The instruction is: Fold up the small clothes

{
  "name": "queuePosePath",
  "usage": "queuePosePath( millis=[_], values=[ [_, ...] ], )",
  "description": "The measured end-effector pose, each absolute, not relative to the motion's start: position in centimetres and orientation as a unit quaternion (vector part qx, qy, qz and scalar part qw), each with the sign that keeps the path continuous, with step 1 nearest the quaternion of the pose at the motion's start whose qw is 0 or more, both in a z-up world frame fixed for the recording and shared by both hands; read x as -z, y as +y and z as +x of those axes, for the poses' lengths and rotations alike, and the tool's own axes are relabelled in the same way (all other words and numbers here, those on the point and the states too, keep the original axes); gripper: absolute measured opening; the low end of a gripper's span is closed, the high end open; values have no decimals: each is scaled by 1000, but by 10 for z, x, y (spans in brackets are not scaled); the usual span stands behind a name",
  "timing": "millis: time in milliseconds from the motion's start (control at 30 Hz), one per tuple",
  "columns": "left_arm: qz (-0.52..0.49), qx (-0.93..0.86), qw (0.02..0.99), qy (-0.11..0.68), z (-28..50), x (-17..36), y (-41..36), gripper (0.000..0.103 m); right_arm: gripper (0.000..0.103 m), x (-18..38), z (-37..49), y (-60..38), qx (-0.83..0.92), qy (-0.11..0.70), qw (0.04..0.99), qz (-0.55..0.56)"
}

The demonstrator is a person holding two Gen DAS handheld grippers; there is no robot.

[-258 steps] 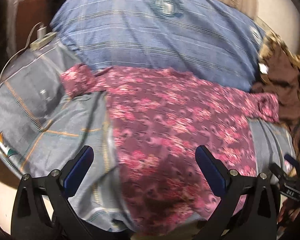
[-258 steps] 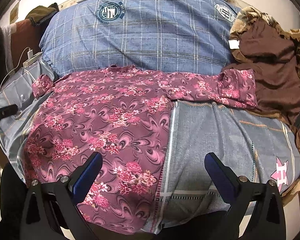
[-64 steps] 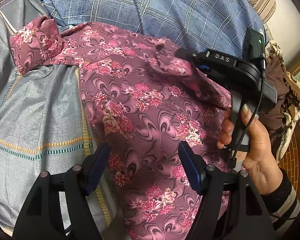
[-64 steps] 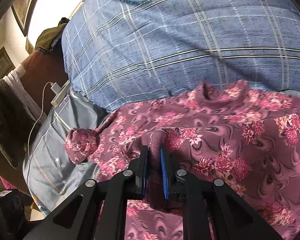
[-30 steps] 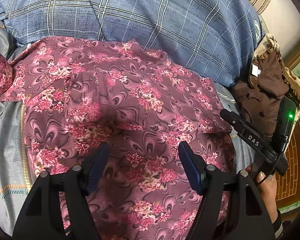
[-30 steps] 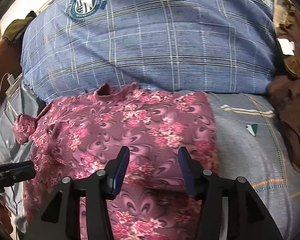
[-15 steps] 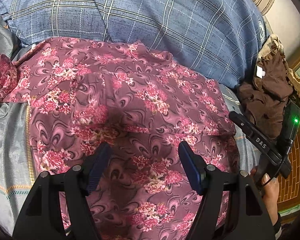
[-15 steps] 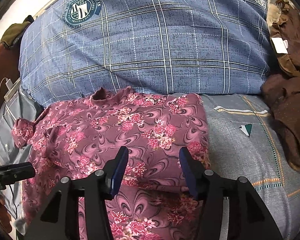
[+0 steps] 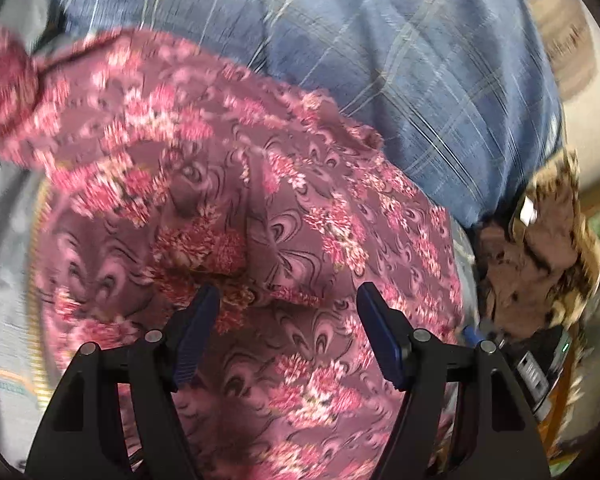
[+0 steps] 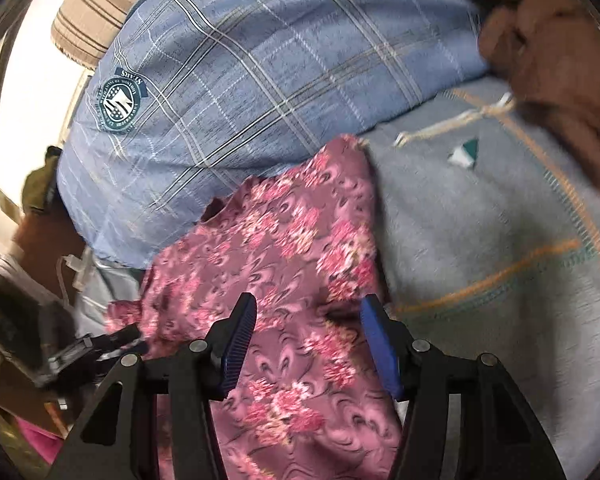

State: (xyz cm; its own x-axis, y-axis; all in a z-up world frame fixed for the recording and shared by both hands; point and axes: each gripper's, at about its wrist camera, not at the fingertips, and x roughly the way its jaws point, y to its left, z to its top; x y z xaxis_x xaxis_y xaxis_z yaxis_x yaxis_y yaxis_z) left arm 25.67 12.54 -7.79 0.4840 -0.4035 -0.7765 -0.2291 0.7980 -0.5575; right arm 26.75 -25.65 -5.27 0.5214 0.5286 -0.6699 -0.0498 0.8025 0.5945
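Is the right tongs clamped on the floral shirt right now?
No, the right tongs stand open above the floral shirt, with a clear gap between the blue pads and no cloth pinched.

Open left claw (image 9: pixel 288 304) over floral top (image 9: pixel 284 216), blue plaid pillow (image 9: pixel 400 64) behind

Soft, even indoor light; both fisheye views are motion-blurred and bend toward dark corners. Glare whitens the wall (image 10: pixel 32 92); the grippers cast faint shadows.

One floral top (image 9: pixel 284 208), one blue plaid pillow (image 10: pixel 260 80), one brown garment (image 9: pixel 532 256)
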Motion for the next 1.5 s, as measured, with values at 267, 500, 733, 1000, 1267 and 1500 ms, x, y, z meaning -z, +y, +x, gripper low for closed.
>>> queuePosePath(
  millis=[267, 500, 733, 1000, 1267, 1500],
  values=[
    [-322, 13, 804, 500, 284, 93, 126, 69, 57, 89, 298, -242, -178, 491, 787, 328],
    [-286, -11, 816, 502, 291, 93, 128, 21, 4, 67, 309, -265, -147, 438, 832, 307],
    [-263, -12, 823, 504, 285, 97, 127, 21, 4, 91, 302, -252, -143, 474, 840, 220],
    [-238, 1, 822, 517, 259, 79, 133, 44, 14, 63, 274, -252, -155, 459, 849, 213],
    [-254, -56, 846, 466, 226, 41, 234, 61, 28, 24, 259, -183, -222, 437, 860, 140],
    [-307, -131, 839, 430, 194, 37, 341, 65, 36, 29, 268, -99, -282, 454, 839, 99]
  ],
)
